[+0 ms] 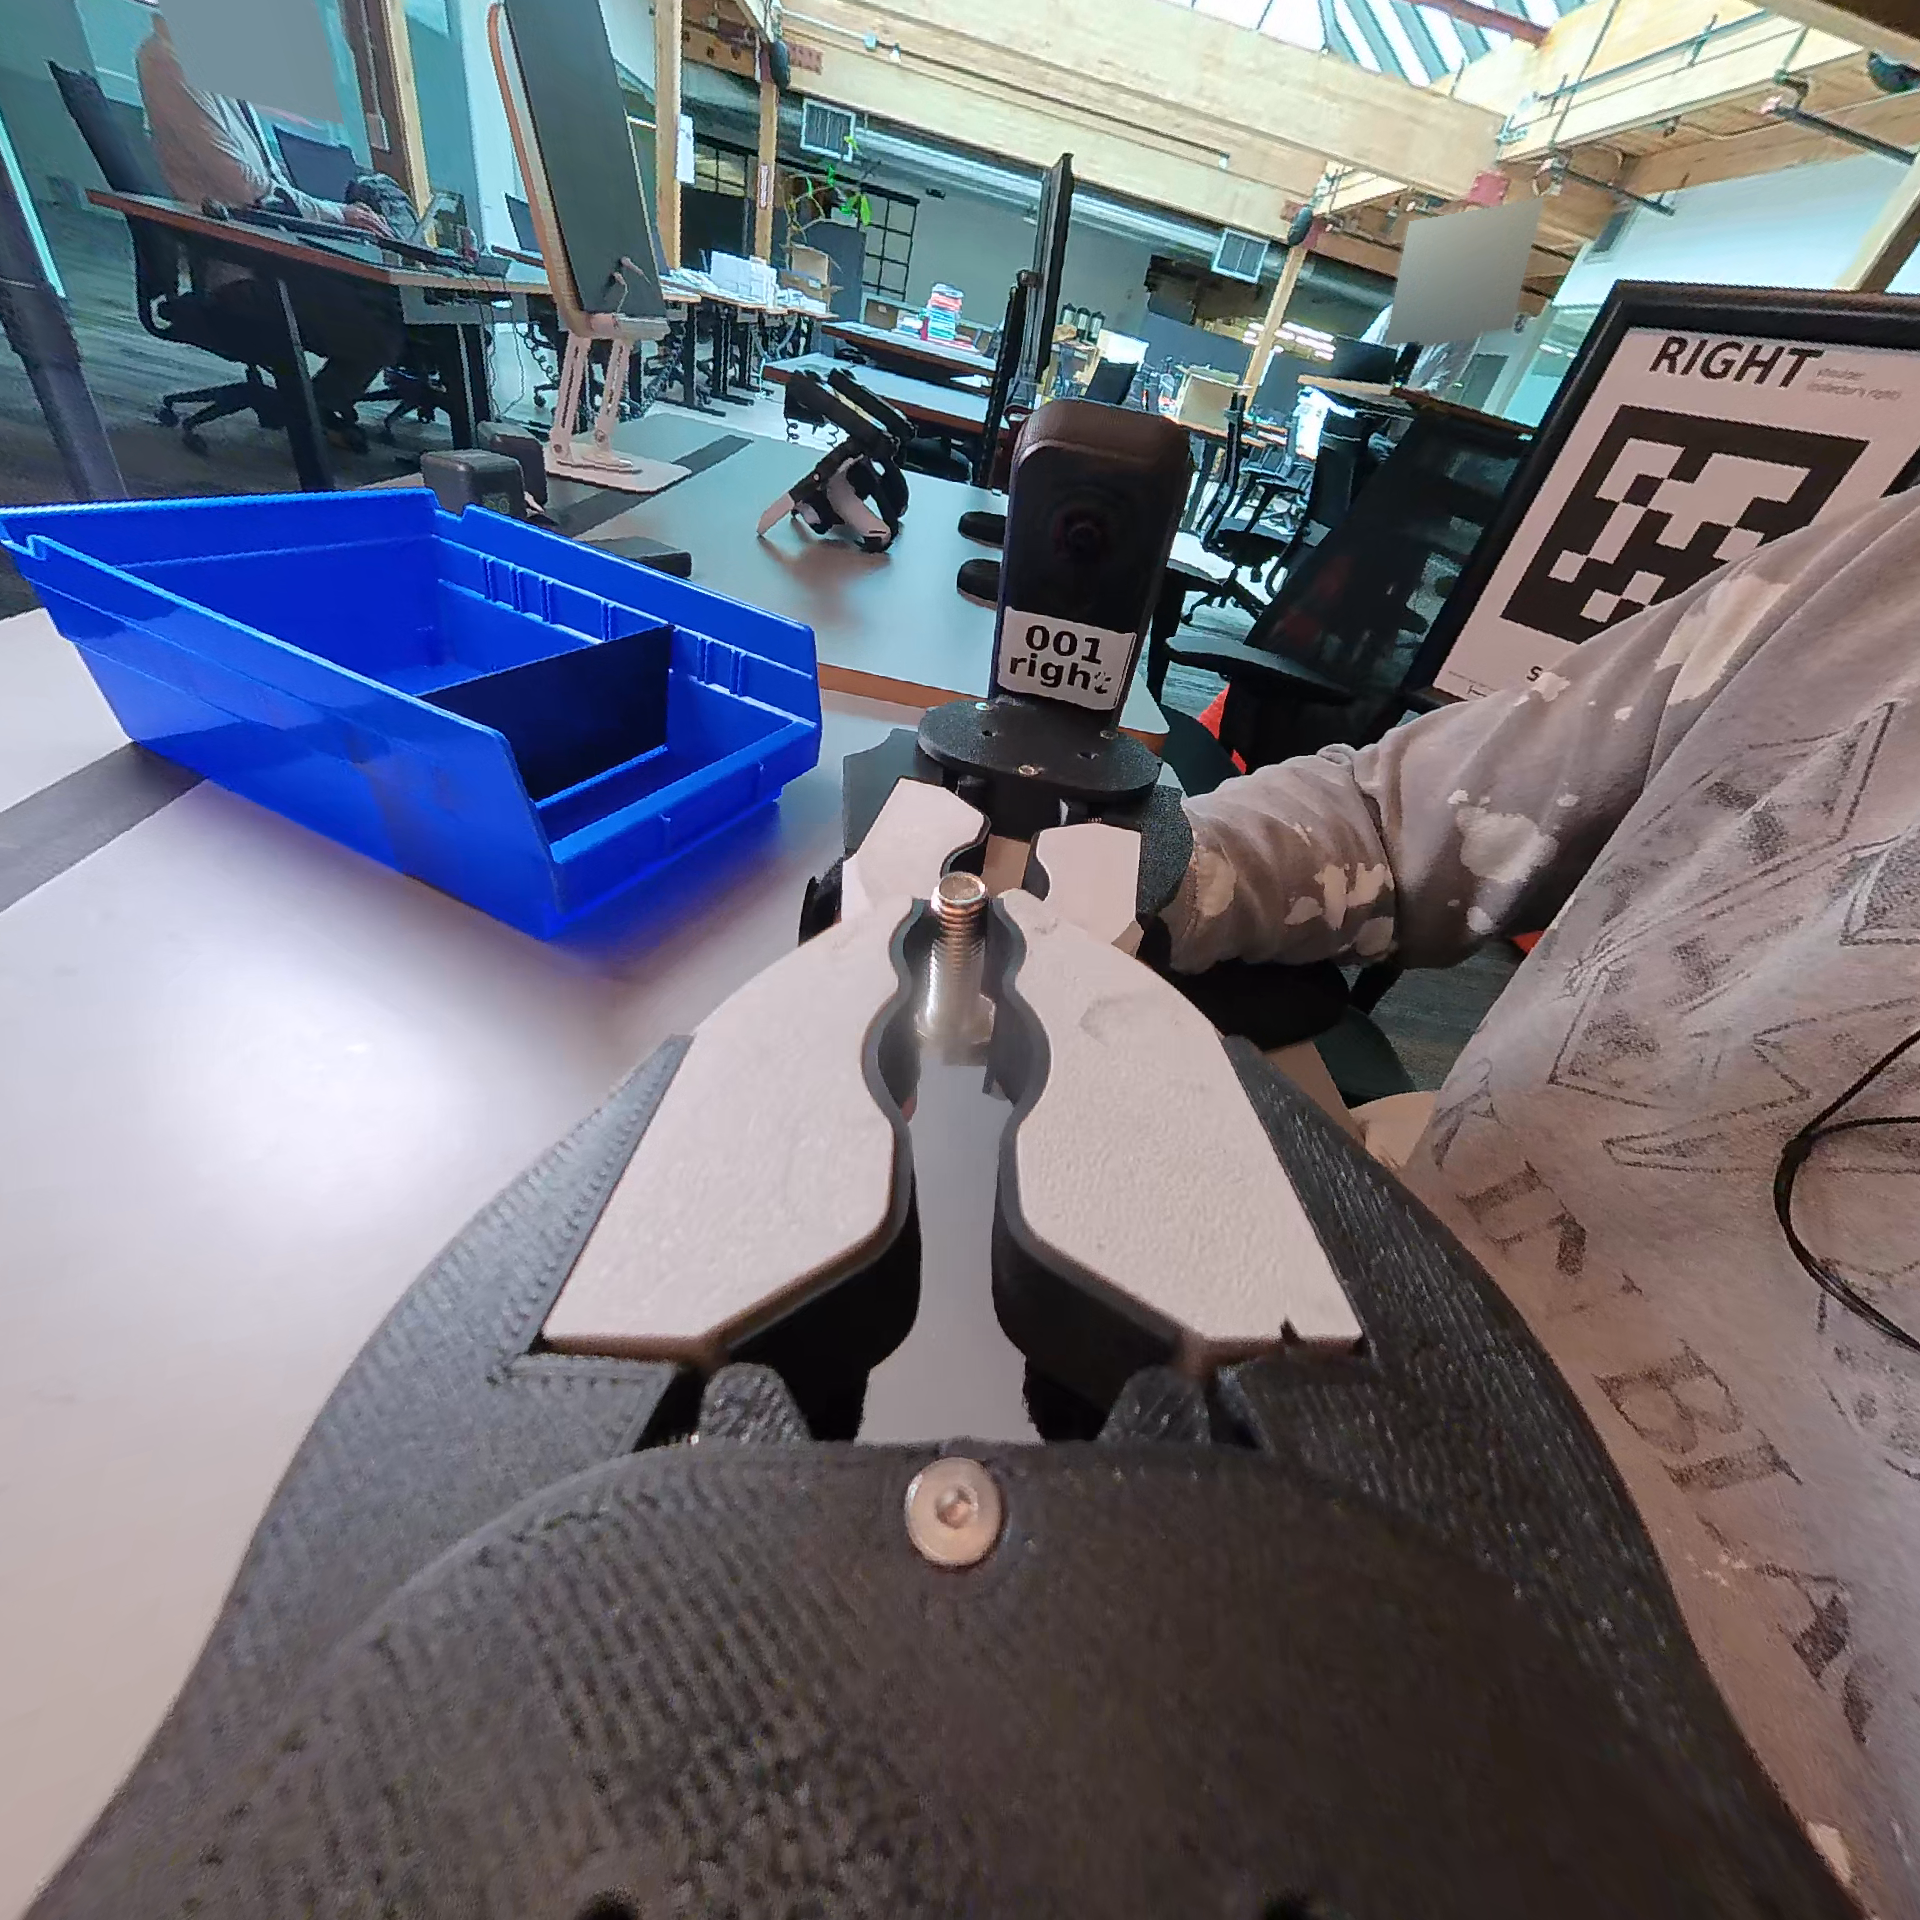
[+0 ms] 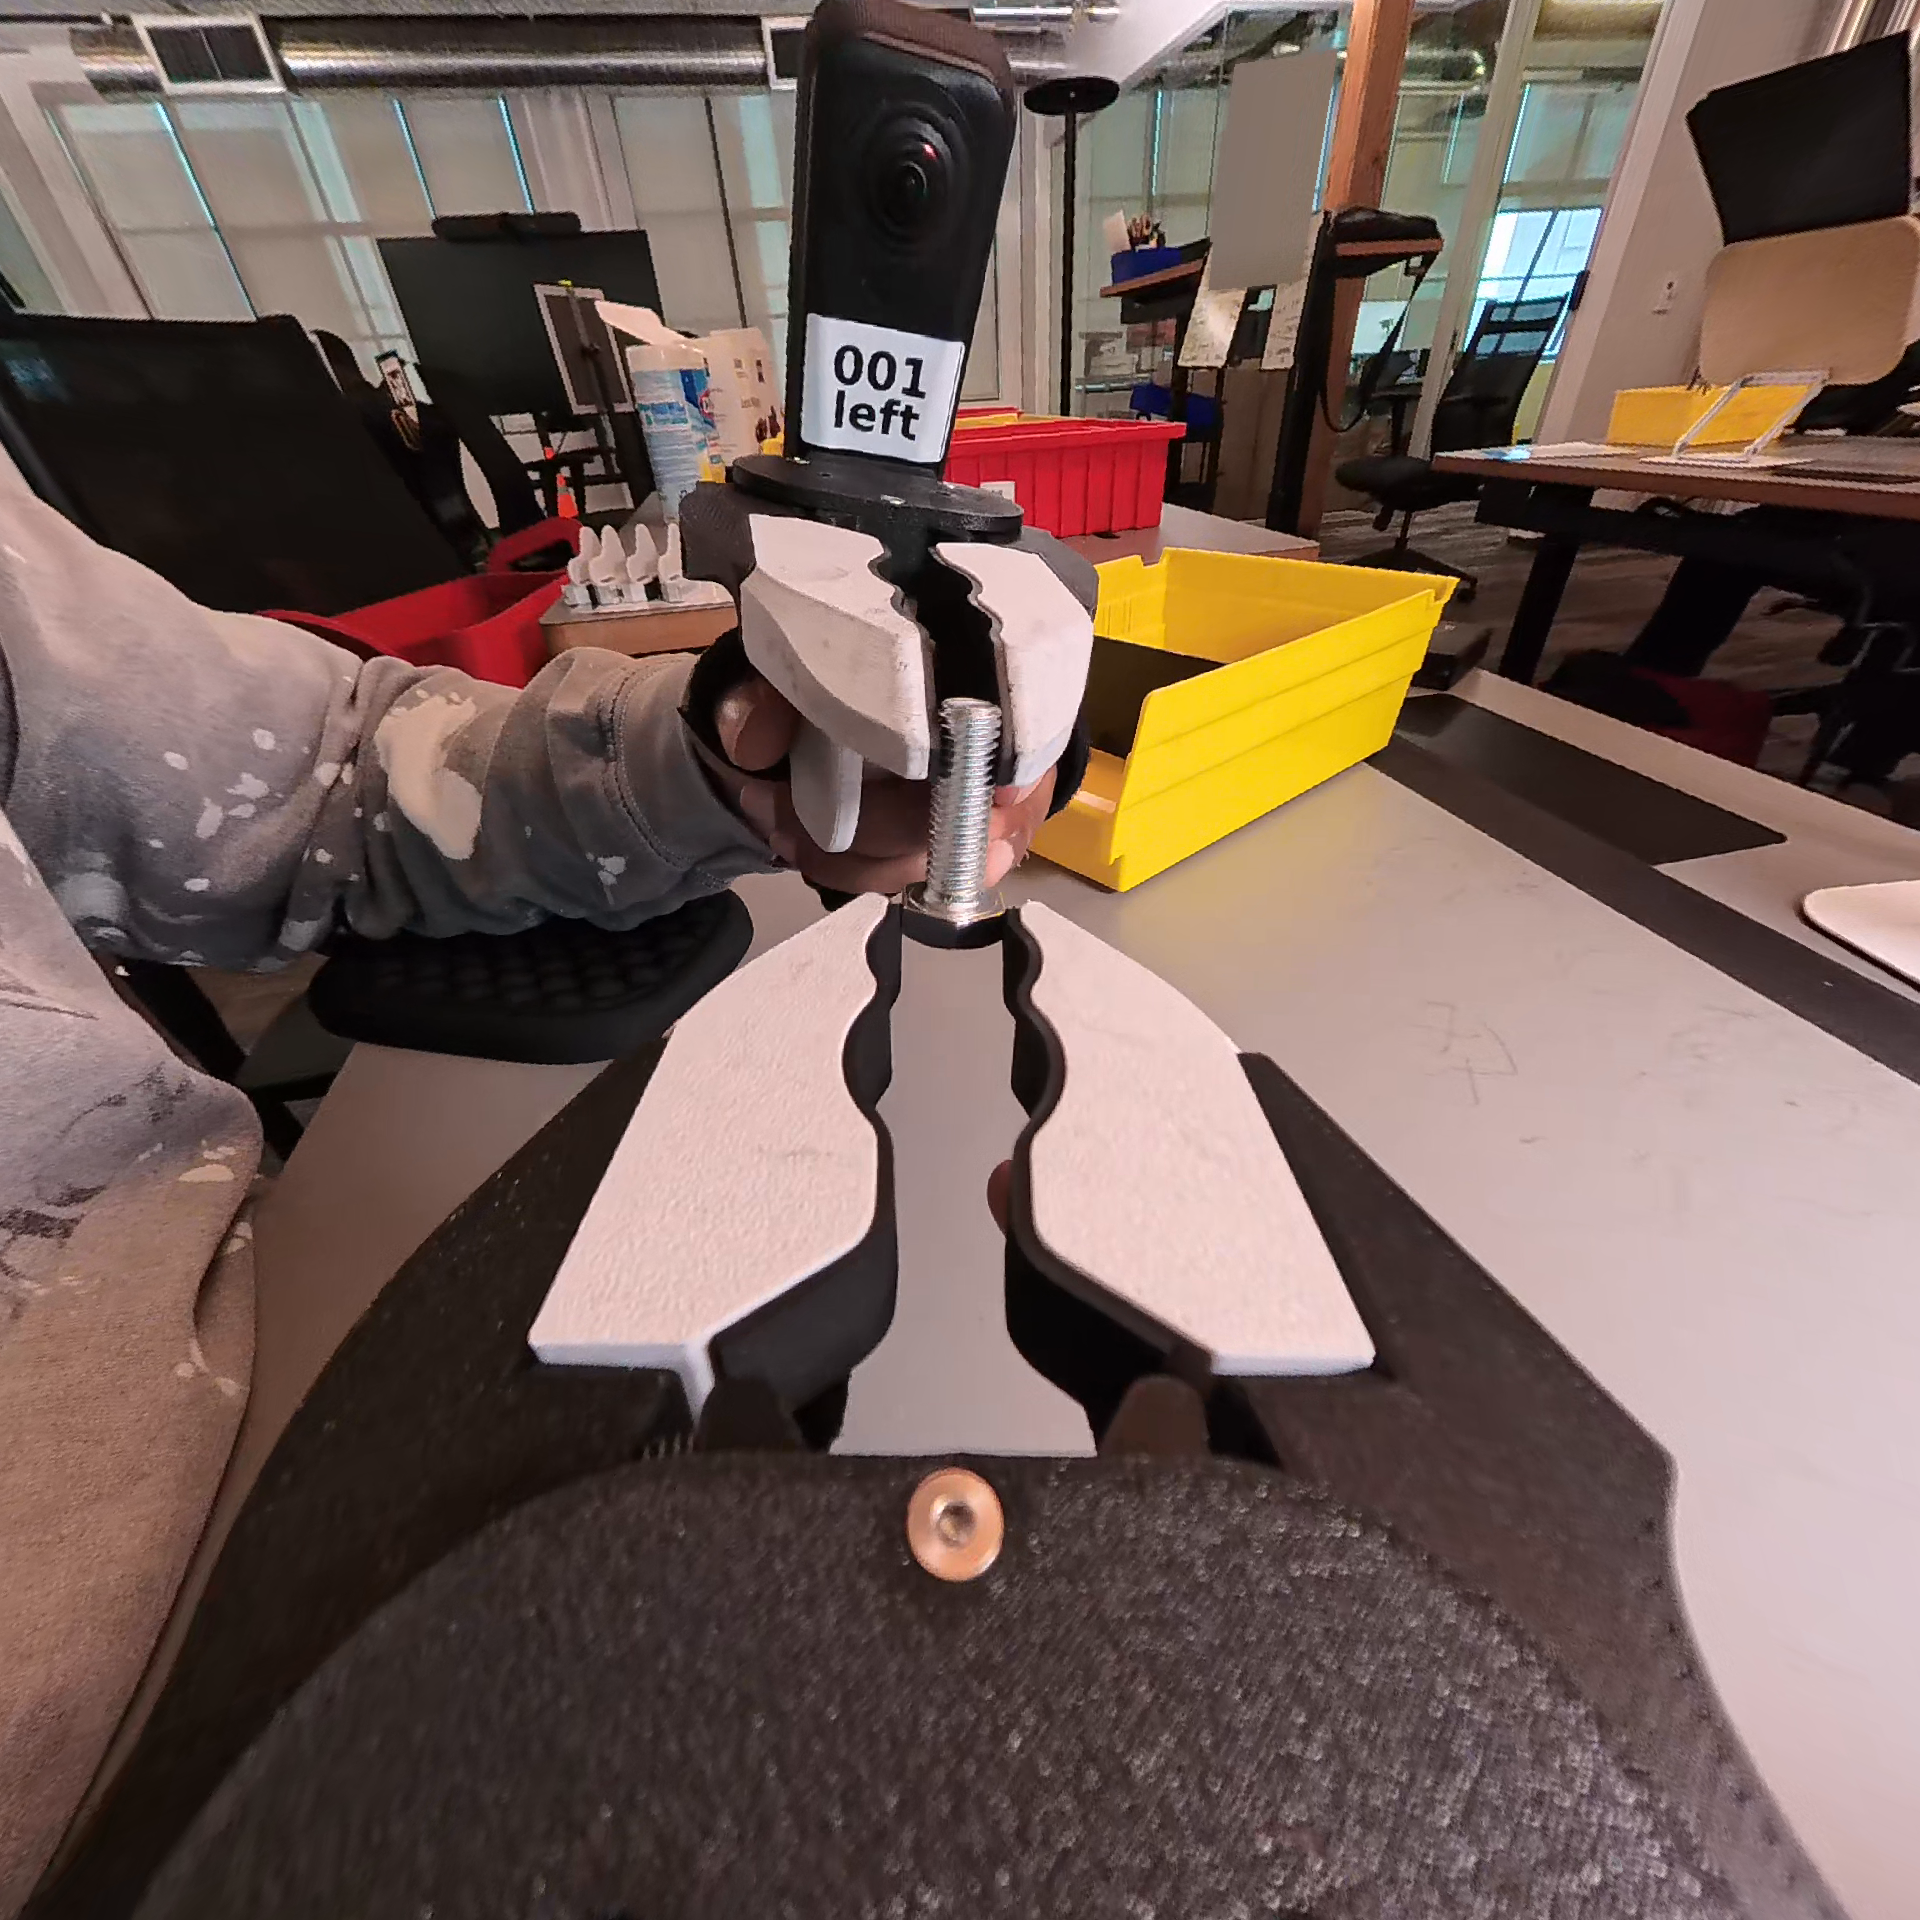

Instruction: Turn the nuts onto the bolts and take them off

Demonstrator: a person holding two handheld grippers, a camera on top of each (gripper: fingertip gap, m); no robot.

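Spanning both views: an open-plan office with timber beams, desks and chairs.
- Grey table (image 1: 260, 1039), dark-striped, scuffed.
- Blue bin (image 1: 312, 717), 10 o'clock in the left wrist view, with a black divider.
- Yellow bin (image 2: 1247, 748), 2 o'clock in the right wrist view; red bin (image 2: 1060, 468) behind it.
- Left gripper (image 1: 951, 997), clamped on the bolt (image 2: 961, 800) above the table edge.
- Right gripper (image 2: 954, 935), facing it, pinching the nut (image 2: 951, 923) at the bolt's end.
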